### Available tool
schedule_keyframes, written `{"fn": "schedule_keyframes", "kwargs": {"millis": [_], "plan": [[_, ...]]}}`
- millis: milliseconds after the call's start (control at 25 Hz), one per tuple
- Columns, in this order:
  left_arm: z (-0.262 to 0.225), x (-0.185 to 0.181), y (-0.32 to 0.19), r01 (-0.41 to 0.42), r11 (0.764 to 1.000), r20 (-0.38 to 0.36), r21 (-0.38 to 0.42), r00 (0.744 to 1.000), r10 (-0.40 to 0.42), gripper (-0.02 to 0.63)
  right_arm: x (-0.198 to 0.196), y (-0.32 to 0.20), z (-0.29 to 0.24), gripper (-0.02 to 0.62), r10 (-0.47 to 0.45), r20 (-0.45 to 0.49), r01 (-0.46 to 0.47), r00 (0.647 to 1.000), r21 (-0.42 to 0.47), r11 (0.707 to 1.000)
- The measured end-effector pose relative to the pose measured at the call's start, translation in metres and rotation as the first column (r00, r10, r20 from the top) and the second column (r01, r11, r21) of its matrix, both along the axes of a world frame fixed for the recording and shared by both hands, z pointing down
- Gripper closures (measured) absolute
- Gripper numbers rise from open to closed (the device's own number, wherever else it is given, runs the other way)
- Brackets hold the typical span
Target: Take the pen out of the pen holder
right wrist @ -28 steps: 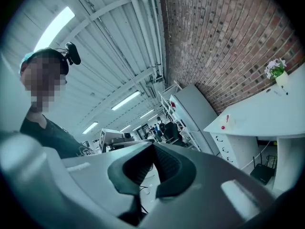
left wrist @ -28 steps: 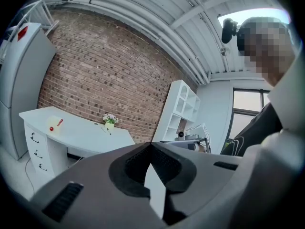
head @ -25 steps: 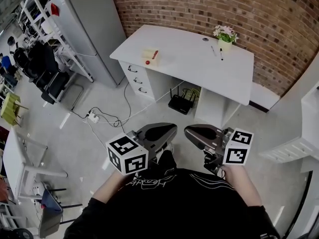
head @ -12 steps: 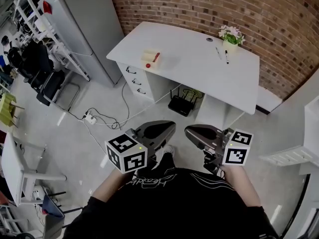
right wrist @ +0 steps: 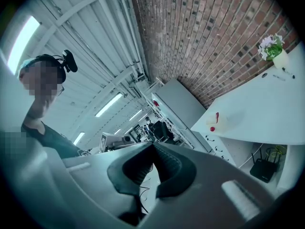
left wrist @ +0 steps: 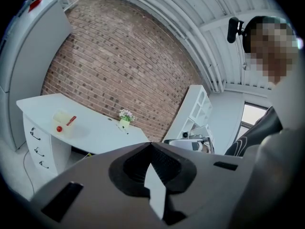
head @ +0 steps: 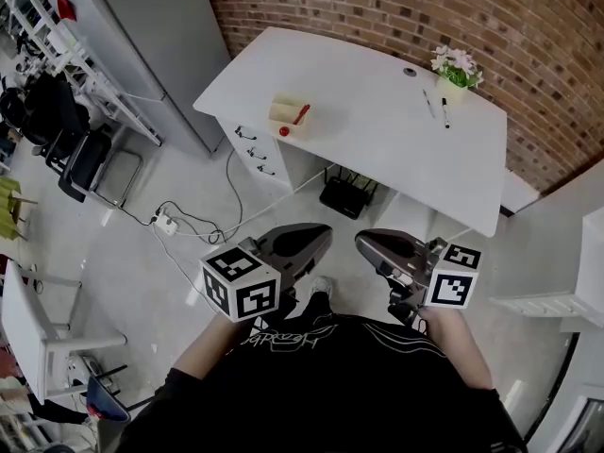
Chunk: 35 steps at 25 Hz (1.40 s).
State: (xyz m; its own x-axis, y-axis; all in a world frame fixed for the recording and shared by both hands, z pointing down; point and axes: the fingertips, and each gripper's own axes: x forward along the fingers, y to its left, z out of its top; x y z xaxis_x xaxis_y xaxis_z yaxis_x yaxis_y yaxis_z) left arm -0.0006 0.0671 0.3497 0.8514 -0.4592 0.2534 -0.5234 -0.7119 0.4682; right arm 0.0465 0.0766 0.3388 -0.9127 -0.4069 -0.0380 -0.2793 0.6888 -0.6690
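A white desk (head: 368, 125) stands against the brick wall, well ahead of both grippers. On its left part lies a pale beige block (head: 285, 111) with a red pen (head: 301, 114) resting on it and a small red ball (head: 283, 131) beside it. At the back right stands a small flower pot (head: 457, 72), with two dark pens (head: 444, 114) flat on the desk next to it. My left gripper (head: 321, 237) and right gripper (head: 366, 243) are held close to the person's body, over the floor. Both are shut and empty; in the gripper views the left gripper (left wrist: 150, 143) and right gripper (right wrist: 153, 144) have their tips touching.
A black router (head: 343, 199) sits under the desk beside white drawers (head: 255, 154). A power strip with cables (head: 168, 223) lies on the floor at left. A grey cabinet (head: 142, 36), dark chairs (head: 80, 154), a white table (head: 24, 319) and a white shelf (head: 557, 300) surround the floor.
The person has walked toward the desk, which now sits nearer and further right in the head view. Both grippers travel along with the body, still shut.
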Motion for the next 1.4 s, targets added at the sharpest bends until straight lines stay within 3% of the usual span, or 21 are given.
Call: {"fn": "schedule_keyframes", "kwargs": {"millis": [680, 1120, 1400], "plan": [[0.014, -0.058, -0.136, 0.022, 1.0, 0.01, -0.01, 1.0, -0.022, 0.603, -0.049, -0.14, 0.015, 0.592, 0.0, -0.015, -0.001, 1.0, -0.031, 1.0], [0.029, -0.067, -0.168, 0.038, 0.999, 0.023, -0.018, 0.999, -0.038, 0.603, -0.051, -0.16, 0.029, 0.592, 0.017, -0.017, -0.018, 1.0, -0.054, 0.998], [0.034, -0.062, -0.181, 0.034, 0.999, 0.081, 0.019, 0.996, -0.036, 0.603, -0.048, -0.178, 0.028, 0.592, 0.008, -0.011, -0.008, 1.0, -0.06, 0.998]]}}
